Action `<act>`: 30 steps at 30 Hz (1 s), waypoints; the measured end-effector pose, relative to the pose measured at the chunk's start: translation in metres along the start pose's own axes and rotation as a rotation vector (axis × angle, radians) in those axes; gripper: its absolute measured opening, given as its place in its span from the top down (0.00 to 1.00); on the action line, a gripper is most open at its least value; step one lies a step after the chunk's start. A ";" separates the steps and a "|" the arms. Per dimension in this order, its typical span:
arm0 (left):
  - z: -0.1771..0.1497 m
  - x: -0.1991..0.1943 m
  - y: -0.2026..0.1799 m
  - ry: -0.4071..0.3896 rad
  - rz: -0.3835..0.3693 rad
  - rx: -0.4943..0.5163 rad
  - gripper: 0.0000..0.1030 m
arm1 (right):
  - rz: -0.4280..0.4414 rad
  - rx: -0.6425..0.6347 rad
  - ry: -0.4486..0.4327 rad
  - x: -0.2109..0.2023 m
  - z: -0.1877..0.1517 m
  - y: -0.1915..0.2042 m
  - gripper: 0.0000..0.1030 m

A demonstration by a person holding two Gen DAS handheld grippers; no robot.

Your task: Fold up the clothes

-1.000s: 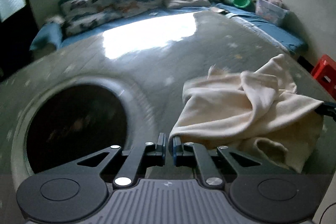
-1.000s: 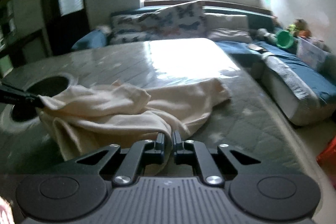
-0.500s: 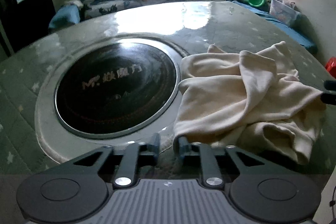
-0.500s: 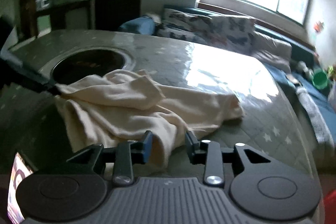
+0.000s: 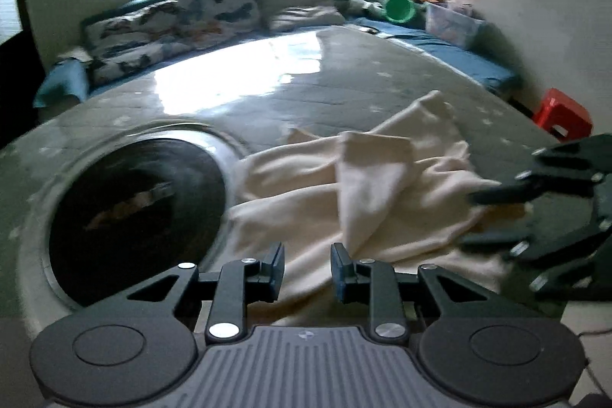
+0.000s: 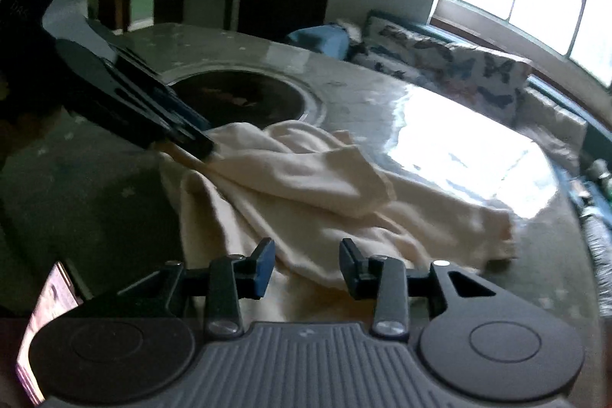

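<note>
Both grippers stand with their jaws parted over the cream garment. From its own wrist view, the left gripper [image 5: 307,264] shows a clear gap between its two blue-padded fingertips, having just been opening; the garment's near edge lies under and between them, and neither pad presses on the cloth. The right gripper [image 6: 307,262] is a little wider apart, its jaws also just opened, with a fold of the same cloth lying in the gap and the pads clear of it on both sides.

The cream garment [image 5: 367,205] lies crumpled in loose folds on the grey-green star-patterned table [image 5: 290,90], its left edge reaching the rim of the round black hotplate [image 5: 134,213] set into the tabletop. One flap is doubled over on top of the heap and another stretches toward the far side of the table.

In the left wrist view the right gripper comes in from the right edge, blurred, with its fingers over the garment's right side. In the right wrist view the left gripper reaches in from the upper left, its tips at the garment's corner beside the hotplate; whether they touch it I cannot tell.

Beyond the table are butterfly-print cushions [image 5: 172,21], a green bucket [image 5: 399,8] and a red stool [image 5: 562,115].
</note>
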State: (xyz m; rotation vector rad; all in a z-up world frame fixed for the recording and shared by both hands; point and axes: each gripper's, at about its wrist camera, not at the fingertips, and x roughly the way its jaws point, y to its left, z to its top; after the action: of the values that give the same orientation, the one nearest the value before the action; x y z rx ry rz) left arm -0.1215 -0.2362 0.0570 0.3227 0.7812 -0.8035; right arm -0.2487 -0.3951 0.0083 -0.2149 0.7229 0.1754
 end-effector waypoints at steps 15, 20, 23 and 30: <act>0.016 0.019 -0.010 -0.007 -0.134 -0.013 0.56 | 0.099 0.070 0.036 0.037 0.000 0.005 0.77; 0.021 0.019 -0.012 -0.027 -0.180 -0.033 0.50 | 0.109 0.108 0.018 0.035 -0.003 0.001 0.82; 0.025 0.024 -0.013 -0.010 -0.174 -0.029 0.48 | 0.109 0.110 0.013 0.034 -0.006 0.001 0.83; 0.027 0.042 -0.016 0.030 -0.159 -0.034 0.49 | 0.104 0.101 0.003 0.032 -0.008 0.003 0.83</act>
State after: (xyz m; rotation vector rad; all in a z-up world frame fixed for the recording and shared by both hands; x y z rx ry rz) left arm -0.1011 -0.2830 0.0454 0.2447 0.8558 -0.9355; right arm -0.2309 -0.3915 -0.0195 -0.0813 0.7447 0.2369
